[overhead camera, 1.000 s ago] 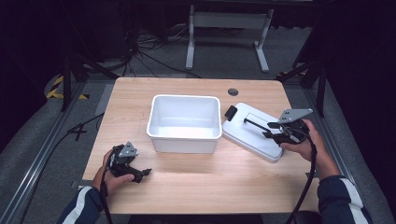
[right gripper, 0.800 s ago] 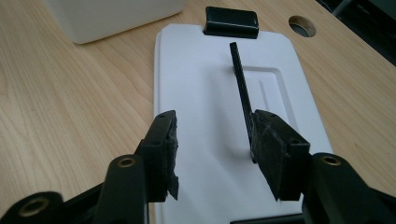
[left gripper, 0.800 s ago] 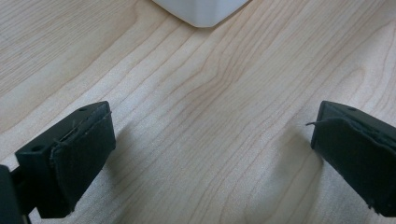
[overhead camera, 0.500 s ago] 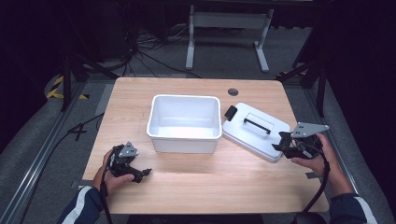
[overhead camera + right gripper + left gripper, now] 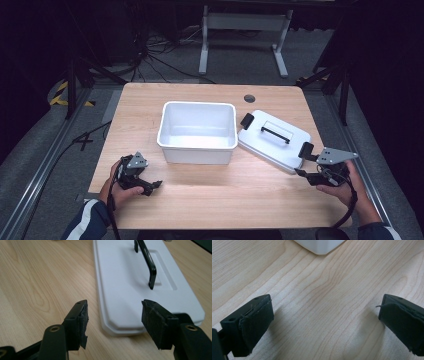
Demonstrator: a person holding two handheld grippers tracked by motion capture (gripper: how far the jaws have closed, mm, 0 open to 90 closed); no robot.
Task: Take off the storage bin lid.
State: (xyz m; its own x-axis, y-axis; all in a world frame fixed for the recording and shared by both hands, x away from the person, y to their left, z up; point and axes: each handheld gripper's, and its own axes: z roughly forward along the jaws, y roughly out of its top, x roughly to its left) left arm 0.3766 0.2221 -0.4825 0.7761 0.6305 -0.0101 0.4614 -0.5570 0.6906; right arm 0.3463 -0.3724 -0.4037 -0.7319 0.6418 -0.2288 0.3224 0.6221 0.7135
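Brightly lit table [image 5: 210,200], dark surroundings, soft shadows, slight close-up blur

This looks like a lab or recording studio. A pale wooden table [image 5: 210,200] stands on grey carpet [image 5: 45,145], among dark surroundings, loose cables [image 5: 155,55], a metal stand [image 5: 242,30] and yellow-black hazard tape [image 5: 62,92].

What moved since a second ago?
The right gripper let go of the lid's handle and pulled back toward the person, open. The lid lies beside the tub. The left gripper, tub and lid stayed put.
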